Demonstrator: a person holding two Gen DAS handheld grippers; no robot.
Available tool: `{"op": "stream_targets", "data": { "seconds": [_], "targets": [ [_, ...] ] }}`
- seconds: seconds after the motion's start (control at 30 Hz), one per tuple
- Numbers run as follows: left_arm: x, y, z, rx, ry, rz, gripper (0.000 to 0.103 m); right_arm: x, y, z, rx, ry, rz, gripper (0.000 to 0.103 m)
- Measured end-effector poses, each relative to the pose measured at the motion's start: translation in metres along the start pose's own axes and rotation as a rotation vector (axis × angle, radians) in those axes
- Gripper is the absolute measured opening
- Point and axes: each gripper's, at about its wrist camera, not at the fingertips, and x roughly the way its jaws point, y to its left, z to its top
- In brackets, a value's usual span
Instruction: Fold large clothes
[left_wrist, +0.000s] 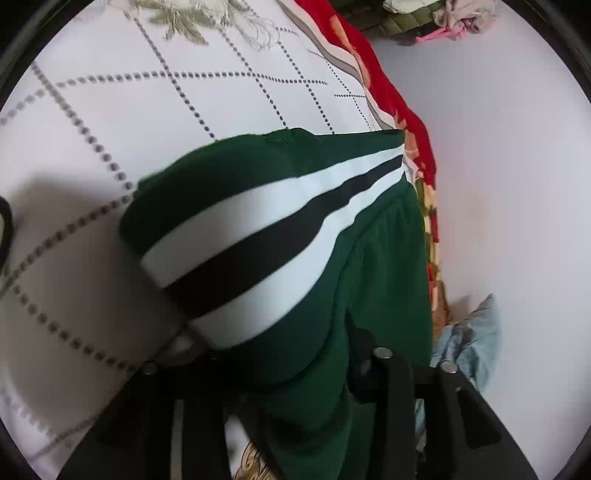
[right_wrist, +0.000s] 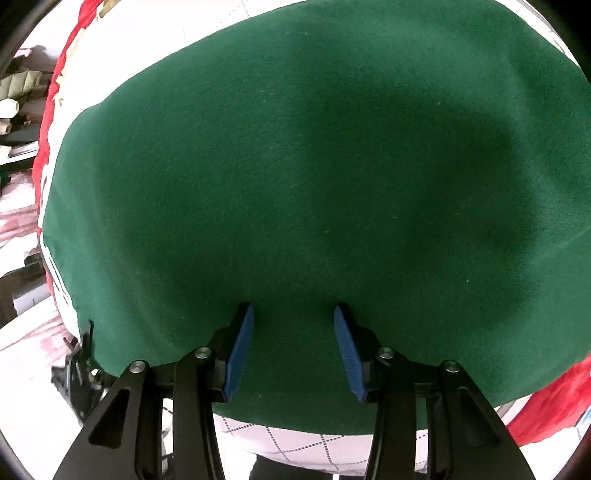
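Observation:
A dark green garment (right_wrist: 295, 166) lies spread flat on the bed and fills the right wrist view. My right gripper (right_wrist: 293, 314) points down at it with its blue pads (right_wrist: 242, 343) apart, tips resting on the flat cloth and nothing pinched between them. In the left wrist view a part of the same garment with white and black stripes (left_wrist: 258, 236) is raised off the sheet and draped over my left gripper (left_wrist: 280, 343). Green cloth runs down between its black arms and hides both fingertips, so its grip is not visible.
The bed has a white sheet with a dotted grid (left_wrist: 147, 110) and a red flowered blanket (left_wrist: 388, 92) along its edge. A light blue cloth (left_wrist: 472, 332) lies beyond that edge, and a pile of clothes (left_wrist: 461, 18) sits farther off. Clutter (right_wrist: 18, 110) stands beside the bed.

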Motion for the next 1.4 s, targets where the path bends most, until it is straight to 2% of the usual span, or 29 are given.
{"op": "stream_targets", "data": {
  "seconds": [0.03, 0.1, 0.17, 0.23, 0.27, 0.3, 0.43, 0.53, 0.63, 0.7, 0.73, 0.83, 0.93, 0.97, 1.0, 1.07, 1.13, 1.17, 1.2, 1.33, 1.4],
  "targets": [
    [0.003, -0.004, 0.001, 0.024, -0.003, 0.011, 0.041, -0.007, -0.009, 0.008, -0.005, 0.003, 0.002, 0.048],
    [0.011, -0.015, 0.001, 0.067, -0.005, 0.021, 0.061, -0.005, -0.011, 0.010, -0.014, 0.008, 0.007, 0.048],
    [0.020, -0.030, 0.002, 0.095, -0.017, 0.033, 0.069, -0.005, -0.013, 0.011, -0.018, 0.009, 0.012, 0.048],
    [0.032, -0.045, 0.005, 0.135, -0.032, 0.065, 0.068, -0.003, -0.014, 0.011, -0.022, 0.010, 0.017, 0.050],
    [0.035, -0.050, 0.005, 0.157, -0.044, 0.090, 0.050, -0.003, -0.013, 0.011, -0.022, 0.009, 0.019, 0.050],
    [0.037, -0.054, 0.006, 0.178, -0.054, 0.132, 0.016, -0.002, -0.013, 0.012, -0.021, 0.009, 0.023, 0.051],
    [0.028, -0.070, 0.013, 0.213, -0.080, 0.170, 0.010, -0.002, -0.007, 0.017, -0.024, 0.018, 0.026, 0.054],
    [-0.006, -0.076, 0.015, 0.227, -0.121, 0.195, 0.010, -0.009, 0.004, 0.018, -0.042, 0.006, 0.075, 0.054],
    [-0.058, -0.068, 0.016, 0.260, -0.178, 0.238, 0.010, -0.023, 0.022, 0.016, -0.096, -0.035, 0.101, 0.054],
    [-0.071, -0.055, 0.023, 0.244, -0.201, 0.268, 0.010, -0.020, 0.033, 0.016, -0.138, -0.038, 0.078, 0.054],
    [-0.077, -0.043, 0.025, 0.223, -0.209, 0.285, 0.010, -0.009, 0.037, 0.016, -0.161, -0.023, 0.030, 0.053],
    [-0.077, -0.001, 0.027, 0.120, -0.162, 0.254, 0.018, 0.026, 0.048, 0.018, -0.220, 0.004, -0.046, 0.050],
    [-0.059, 0.020, 0.028, 0.030, -0.163, 0.173, 0.036, 0.028, 0.056, 0.020, -0.229, 0.015, -0.097, 0.052],
    [-0.052, 0.023, 0.029, 0.014, -0.171, 0.161, 0.045, 0.026, 0.053, 0.021, -0.224, 0.028, -0.082, 0.052],
    [-0.046, 0.023, 0.029, 0.002, -0.179, 0.152, 0.051, 0.021, 0.048, 0.021, -0.219, 0.039, -0.044, 0.052],
    [-0.036, 0.017, 0.030, 0.005, -0.204, 0.147, 0.053, 0.009, 0.039, 0.026, -0.212, 0.047, 0.034, 0.052],
    [-0.030, 0.003, 0.032, 0.049, -0.215, 0.186, 0.048, -0.008, 0.018, 0.023, -0.181, 0.039, 0.121, 0.052],
    [-0.030, -0.004, 0.033, 0.075, -0.224, 0.216, 0.027, -0.019, 0.007, 0.021, -0.161, 0.016, 0.139, 0.052],
    [-0.029, -0.010, 0.035, 0.096, -0.227, 0.246, 0.013, -0.031, -0.005, 0.021, -0.138, -0.017, 0.144, 0.052],
    [-0.043, -0.034, 0.046, 0.148, -0.265, 0.290, 0.009, -0.073, -0.056, 0.000, -0.020, -0.153, 0.094, 0.053],
    [-0.055, -0.050, 0.054, 0.185, -0.298, 0.311, 0.009, -0.082, -0.085, 0.005, 0.021, -0.173, 0.064, 0.053]
  ]
}}
